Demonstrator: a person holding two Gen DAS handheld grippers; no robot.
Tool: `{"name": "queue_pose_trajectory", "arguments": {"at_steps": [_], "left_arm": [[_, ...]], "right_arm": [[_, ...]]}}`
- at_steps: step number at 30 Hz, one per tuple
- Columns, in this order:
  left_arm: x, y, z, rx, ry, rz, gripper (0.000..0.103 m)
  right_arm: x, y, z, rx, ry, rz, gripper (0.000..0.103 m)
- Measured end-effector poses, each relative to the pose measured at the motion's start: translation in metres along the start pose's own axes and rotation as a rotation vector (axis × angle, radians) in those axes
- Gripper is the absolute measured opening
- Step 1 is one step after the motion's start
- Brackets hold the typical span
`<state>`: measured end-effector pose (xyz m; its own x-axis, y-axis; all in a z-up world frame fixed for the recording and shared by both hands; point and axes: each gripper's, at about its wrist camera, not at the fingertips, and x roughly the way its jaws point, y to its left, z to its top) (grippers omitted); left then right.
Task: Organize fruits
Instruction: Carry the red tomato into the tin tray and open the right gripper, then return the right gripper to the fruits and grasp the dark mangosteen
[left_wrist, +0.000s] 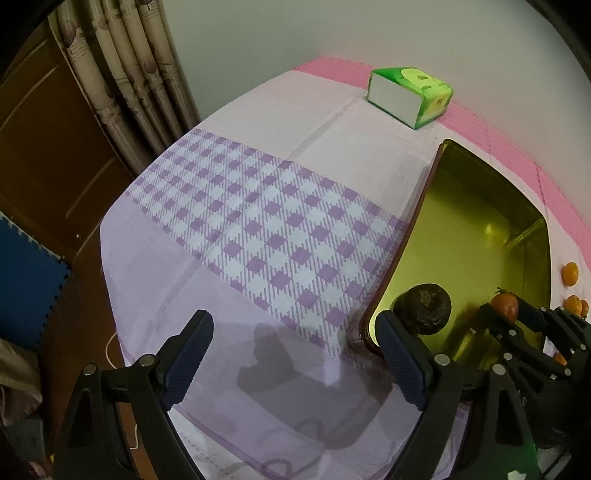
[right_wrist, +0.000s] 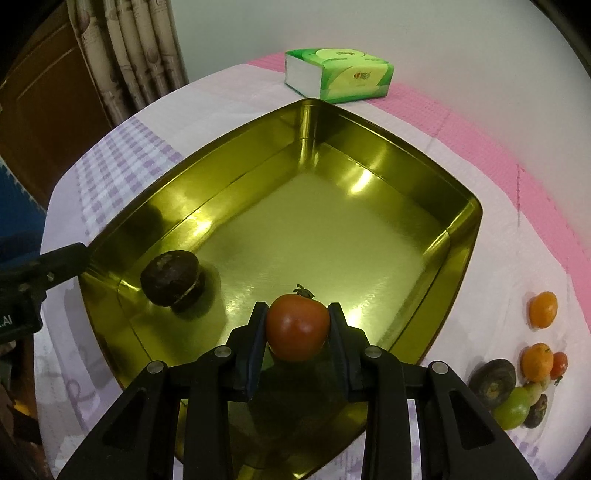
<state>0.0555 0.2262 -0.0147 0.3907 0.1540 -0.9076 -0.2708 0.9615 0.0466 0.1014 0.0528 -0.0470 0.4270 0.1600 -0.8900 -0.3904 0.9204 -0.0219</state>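
A gold metal tray (right_wrist: 458, 236) lies on the cloth-covered table. A dark brown round fruit (right_wrist: 171, 277) sits inside it near the left wall; it also shows in the left wrist view (left_wrist: 424, 308). My right gripper (right_wrist: 297, 332) is shut on a red tomato (right_wrist: 297, 326) and holds it over the tray's near part; the tomato also shows in the left wrist view (left_wrist: 505, 304). My left gripper (left_wrist: 295, 354) is open and empty over the cloth, left of the tray (left_wrist: 424, 206).
Loose fruits lie on the cloth right of the tray: an orange (right_wrist: 543, 309), another orange (right_wrist: 536, 361), a small tomato (right_wrist: 559, 363), a dark fruit (right_wrist: 493, 380) and a green fruit (right_wrist: 515, 408). A green tissue box (right_wrist: 338, 74) stands behind the tray. Curtain and door at left.
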Motion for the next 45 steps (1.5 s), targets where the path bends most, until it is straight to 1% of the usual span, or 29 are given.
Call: {"name": "queue_pose_trajectory", "arguments": {"at_steps": [9, 12, 17, 22, 28, 30, 34, 40, 42, 45], "left_arm": [[-0.002, -0.002, 0.000, 0.006, -0.008, -0.010, 0.087], [-0.004, -0.004, 0.000, 0.012, -0.016, -0.011, 0.087], [-0.004, -0.006, -0.001, 0.024, -0.016, -0.014, 0.087], [-0.003, -0.008, -0.002, 0.035, -0.015, -0.009, 0.087], [-0.002, -0.009, -0.002, 0.037, -0.015, -0.002, 0.087], [-0.001, -0.009, -0.002, 0.036, -0.014, -0.002, 0.087], [-0.002, -0.009, -0.002, 0.036, -0.014, -0.001, 0.087], [-0.002, -0.010, -0.004, 0.044, -0.021, 0.005, 0.087], [-0.001, -0.010, -0.004, 0.045, -0.021, 0.009, 0.087], [-0.001, -0.010, -0.005, 0.047, -0.024, 0.015, 0.087]], "right_arm": [[0.000, 0.005, -0.001, -0.015, 0.000, -0.003, 0.036], [-0.002, 0.006, -0.003, -0.010, -0.008, 0.016, 0.041], [-0.011, -0.001, -0.008, 0.043, -0.027, 0.069, 0.043], [-0.034, -0.010, -0.011, 0.089, -0.082, 0.117, 0.043], [-0.067, -0.023, -0.024, 0.128, -0.147, 0.132, 0.046], [-0.077, -0.033, -0.035, 0.139, -0.161, 0.111, 0.049], [-0.090, -0.062, -0.057, 0.168, -0.167, 0.049, 0.049], [-0.105, -0.130, -0.095, 0.294, -0.151, -0.064, 0.049], [-0.106, -0.153, -0.109, 0.342, -0.140, -0.111, 0.049], [-0.104, -0.179, -0.127, 0.398, -0.125, -0.152, 0.049]]}}
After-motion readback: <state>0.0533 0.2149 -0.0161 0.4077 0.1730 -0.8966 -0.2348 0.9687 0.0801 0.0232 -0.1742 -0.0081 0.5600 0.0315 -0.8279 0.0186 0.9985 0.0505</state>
